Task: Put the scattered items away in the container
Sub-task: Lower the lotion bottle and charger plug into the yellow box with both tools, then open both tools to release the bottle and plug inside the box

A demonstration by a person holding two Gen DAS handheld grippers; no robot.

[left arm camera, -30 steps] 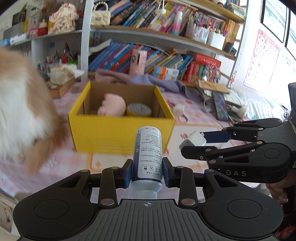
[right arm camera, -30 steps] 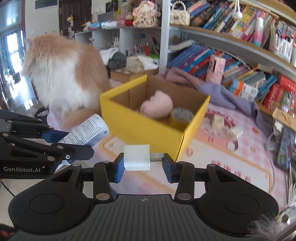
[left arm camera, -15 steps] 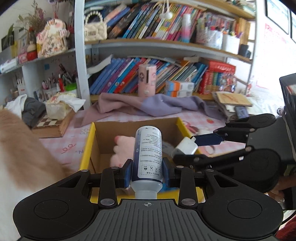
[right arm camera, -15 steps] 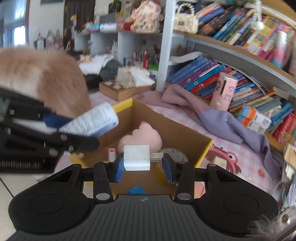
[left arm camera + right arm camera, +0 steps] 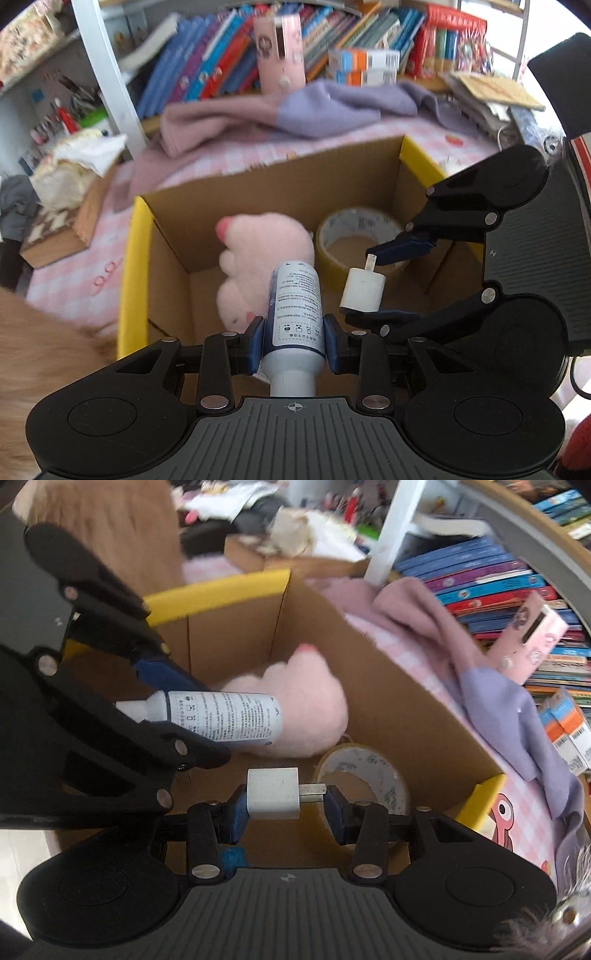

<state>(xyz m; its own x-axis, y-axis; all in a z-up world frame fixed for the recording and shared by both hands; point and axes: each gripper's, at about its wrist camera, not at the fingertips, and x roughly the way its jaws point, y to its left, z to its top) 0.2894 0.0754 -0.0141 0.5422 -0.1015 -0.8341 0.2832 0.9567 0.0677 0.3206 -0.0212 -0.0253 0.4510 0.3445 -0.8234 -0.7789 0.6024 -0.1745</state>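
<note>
So the white spray bottle [image 5: 295, 314] had a dark blue band and tiny printed text, cap end pointing back at the camera. The left gripper [image 5: 293, 341] was clamped tight around its lower body. The right gripper [image 5: 282, 805] pinched a small white charger plug [image 5: 273, 798] sideways, one pad on the body, the other on its metal prongs. Both hung over the open yellow cardboard box [image 5: 135, 266], with a pink plush [image 5: 258, 254] and a tape roll [image 5: 356, 236] lying just ahead of the fingertips.
</note>
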